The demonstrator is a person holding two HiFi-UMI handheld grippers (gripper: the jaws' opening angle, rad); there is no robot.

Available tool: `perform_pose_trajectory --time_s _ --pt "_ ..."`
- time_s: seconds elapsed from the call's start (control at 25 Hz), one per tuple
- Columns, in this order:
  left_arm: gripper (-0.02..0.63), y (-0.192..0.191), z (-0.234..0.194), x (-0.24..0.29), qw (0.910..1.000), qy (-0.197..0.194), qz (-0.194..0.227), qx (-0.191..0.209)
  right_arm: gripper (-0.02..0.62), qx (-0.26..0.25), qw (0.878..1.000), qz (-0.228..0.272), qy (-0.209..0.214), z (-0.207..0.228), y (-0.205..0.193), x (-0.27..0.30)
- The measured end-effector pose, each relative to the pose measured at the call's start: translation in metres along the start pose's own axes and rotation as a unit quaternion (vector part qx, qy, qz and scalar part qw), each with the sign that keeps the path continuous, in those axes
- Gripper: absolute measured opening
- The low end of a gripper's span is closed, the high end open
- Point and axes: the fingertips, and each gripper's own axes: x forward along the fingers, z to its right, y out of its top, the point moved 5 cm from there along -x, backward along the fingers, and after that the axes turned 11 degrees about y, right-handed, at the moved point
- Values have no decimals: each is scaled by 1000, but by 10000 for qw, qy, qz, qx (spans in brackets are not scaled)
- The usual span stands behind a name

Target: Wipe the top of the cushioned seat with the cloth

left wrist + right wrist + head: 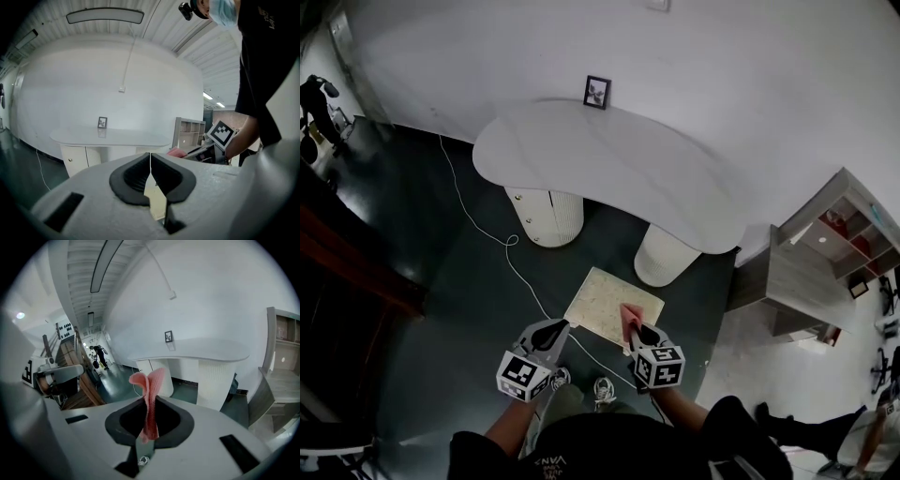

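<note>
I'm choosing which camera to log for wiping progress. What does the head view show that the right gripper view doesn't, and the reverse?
Only the head view shows the beige square cushioned seat, with the right gripper at its near edge. Only the right gripper view shows the jaws shut on the pink ribbed cloth, a fold standing up above them. Both show that cloth, the white curved table and the small black-framed picture on it.
</note>
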Motion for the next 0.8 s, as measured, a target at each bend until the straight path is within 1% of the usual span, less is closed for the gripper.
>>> perform_pose_trajectory --time_s 0.32,0.48,0.8 --pt "20 25 3 -16 9994 58 69 324 26 -376 9977 434 354 -29 36 -18" --pt "20 34 1 -24 9988 156 202 429 26 -564 9957 548 480 -40 45 -29" --pt "20 45 6 -32 9970 213 371 640 26 -715 9928 768 585 -45 59 -51"
